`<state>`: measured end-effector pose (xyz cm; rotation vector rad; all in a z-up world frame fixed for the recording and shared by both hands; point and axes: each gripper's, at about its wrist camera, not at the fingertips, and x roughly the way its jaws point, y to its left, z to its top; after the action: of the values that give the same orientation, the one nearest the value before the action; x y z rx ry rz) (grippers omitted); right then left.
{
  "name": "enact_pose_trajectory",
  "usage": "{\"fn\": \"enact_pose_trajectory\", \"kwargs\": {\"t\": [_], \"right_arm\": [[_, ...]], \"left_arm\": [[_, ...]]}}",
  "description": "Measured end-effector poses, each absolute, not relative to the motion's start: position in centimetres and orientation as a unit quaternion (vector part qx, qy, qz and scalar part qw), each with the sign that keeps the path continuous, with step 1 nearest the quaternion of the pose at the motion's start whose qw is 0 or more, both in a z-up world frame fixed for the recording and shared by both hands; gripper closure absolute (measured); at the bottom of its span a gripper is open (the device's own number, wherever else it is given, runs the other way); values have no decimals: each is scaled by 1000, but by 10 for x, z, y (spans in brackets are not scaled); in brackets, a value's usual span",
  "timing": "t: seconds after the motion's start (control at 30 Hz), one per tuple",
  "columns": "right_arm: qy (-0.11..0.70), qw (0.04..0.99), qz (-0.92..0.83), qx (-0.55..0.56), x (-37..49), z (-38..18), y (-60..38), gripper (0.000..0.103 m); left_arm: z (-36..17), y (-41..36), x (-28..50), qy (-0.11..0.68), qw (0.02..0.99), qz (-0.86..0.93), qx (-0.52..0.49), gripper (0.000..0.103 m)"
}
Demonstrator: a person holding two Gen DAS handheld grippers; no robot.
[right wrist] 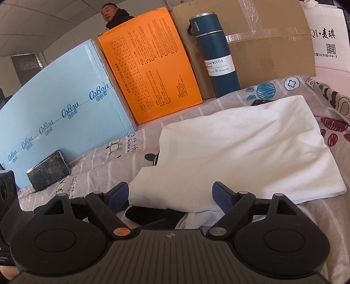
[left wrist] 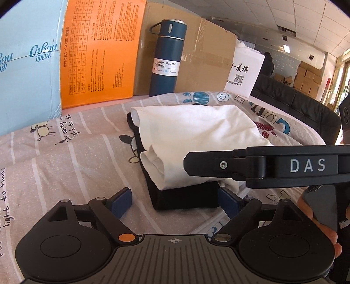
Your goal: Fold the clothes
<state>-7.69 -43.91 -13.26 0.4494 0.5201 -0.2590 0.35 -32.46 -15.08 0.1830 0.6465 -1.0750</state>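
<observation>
We see a folded white shirt [left wrist: 196,139] lying on top of a folded black garment [left wrist: 186,196], the pair resting on a printed sheet [left wrist: 65,157] that covers the surface. From the left wrist view the black garment shows along the left and near edges of the stack, its dark edge sticking out under the white one.

Our left gripper [left wrist: 175,200] hangs low just before the near edge of the stack. Its jaws stand wide apart and hold nothing; the blue pads [left wrist: 122,197] sit at either side, the right one close to the black garment's near corner, though we cannot tell whether it touches.

Our right gripper [right wrist: 170,196] faces the same stack from another side. Its jaws are also spread wide, with the near edge of the white shirt lying between the pads but not clamped. In the left view the side of that gripper, marked DAS, reaches in from the right over the white shirt.

Behind the clothes stand a blue vacuum bottle [left wrist: 167,59], upright, in front of a cardboard box [left wrist: 196,54]. An orange box [left wrist: 100,52] stands to its left, and a pale blue box [left wrist: 28,72] further left. A white bag [left wrist: 244,72] with printed characters stands to the right of the cardboard box. In the right view a phone [right wrist: 49,170] leans against the pale blue box, and a man's head [right wrist: 110,13] shows above the orange box.
</observation>
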Motion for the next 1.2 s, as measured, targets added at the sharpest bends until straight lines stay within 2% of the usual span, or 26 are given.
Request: {"fn": "enact_pose_trajectory", "kwargs": {"t": [0.23,0.27,0.33,0.37,0.4,0.5,0.67,0.8,0.9,0.93,0.97,1.07,1.2], "right_arm": [[305,930,-156,133,-56,-140,-421,18],[308,929,-164,119,-54,-141,-420,20],[316,927,-181,90,-51,-142,-418,39],[317,927,-185,80,-50,-142,-419,54],[317,927,-187,75,-52,-142,-422,65],[302,930,-182,107,-63,-140,-440,85],[243,930,-161,222,-83,-138,-465,90],[196,929,-160,270,-97,-133,-476,92],[166,929,-163,289,-104,-130,-482,93],[158,928,-164,295,-106,-129,-484,93],[151,926,-167,302,-109,-128,-486,93],[127,920,-175,326,-116,-128,-493,94],[96,913,-181,353,-127,-128,-502,94]], "left_arm": [[-152,-322,1,300,803,-506,94,14],[-152,-322,1,300,803,-507,93,14],[-152,-321,2,301,802,-508,89,14],[-152,-320,3,302,801,-510,85,14],[-152,-319,5,305,800,-511,79,14],[-152,-317,9,310,799,-512,61,14],[-152,-317,18,324,798,-507,17,15],[-152,-329,14,318,803,-502,36,16],[-151,-337,9,312,802,-507,52,30],[-151,-340,10,314,802,-505,50,38],[-151,-343,11,316,802,-504,48,55],[-153,-351,20,338,795,-503,10,81],[-160,-352,29,360,786,-501,-45,86]]}}
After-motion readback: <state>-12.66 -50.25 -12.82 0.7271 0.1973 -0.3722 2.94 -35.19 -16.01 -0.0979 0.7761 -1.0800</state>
